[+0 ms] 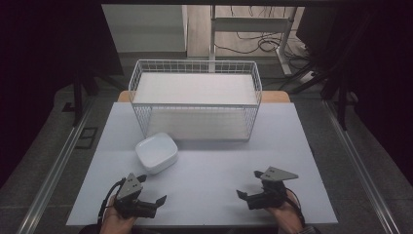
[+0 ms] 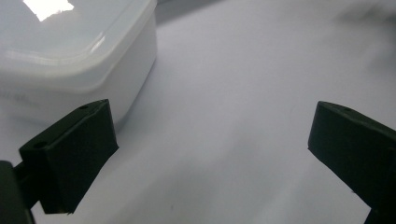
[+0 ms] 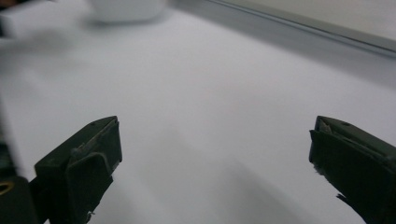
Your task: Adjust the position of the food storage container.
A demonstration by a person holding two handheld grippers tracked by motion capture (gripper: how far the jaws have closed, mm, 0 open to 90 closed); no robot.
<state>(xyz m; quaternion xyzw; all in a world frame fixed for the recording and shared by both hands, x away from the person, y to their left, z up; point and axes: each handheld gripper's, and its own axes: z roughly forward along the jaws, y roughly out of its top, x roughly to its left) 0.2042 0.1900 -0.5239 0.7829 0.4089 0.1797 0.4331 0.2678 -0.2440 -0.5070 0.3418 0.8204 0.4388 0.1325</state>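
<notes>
- A white square bowl [image 1: 156,153] sits upright on the tabletop [image 1: 214,165], left of centre, just in front of the wire basket's lower left corner.
- The left hand-held gripper [image 1: 152,188] rests at the bowl's 6 o'clock, jaws spread wide and empty; in its own view the bowl [image 2: 70,56] lies just beyond its left jaw.
- The right hand-held gripper [image 1: 249,184] lies well apart at 4 o'clock, jaws wide, holding nothing.
- A white wire basket [image 1: 195,100] stands at 12 o'clock.
</notes>
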